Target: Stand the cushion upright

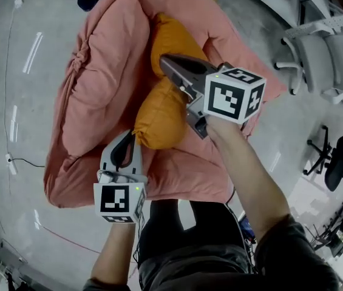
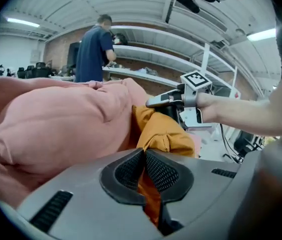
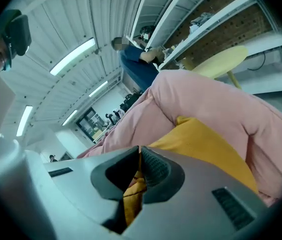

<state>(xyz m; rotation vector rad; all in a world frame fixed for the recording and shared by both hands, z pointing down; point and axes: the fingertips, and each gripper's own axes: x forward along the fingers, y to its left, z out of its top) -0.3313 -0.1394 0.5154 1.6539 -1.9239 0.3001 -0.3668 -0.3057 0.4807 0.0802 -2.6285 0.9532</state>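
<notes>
Cushion (image 1: pixel 162 111) lies slumped on the pink beanbag (image 1: pixel 98 83), not yet upright, with the left gripper (image 1: pixel 129 141) clenched on its near corner and the right gripper (image 1: pixel 166 62) pinching its far end (raising and propping remain).

orange cushion (image 1: pixel 159 119) on pink beanbag (image 1: pixel 98 83)

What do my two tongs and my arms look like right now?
The left tongs and right tongs are grey, wedge-shaped plastic with dark ribbed pads. Each carries a white cube printed with black square markers. The forearms are bare; a dark sleeve covers the right upper arm.
</notes>
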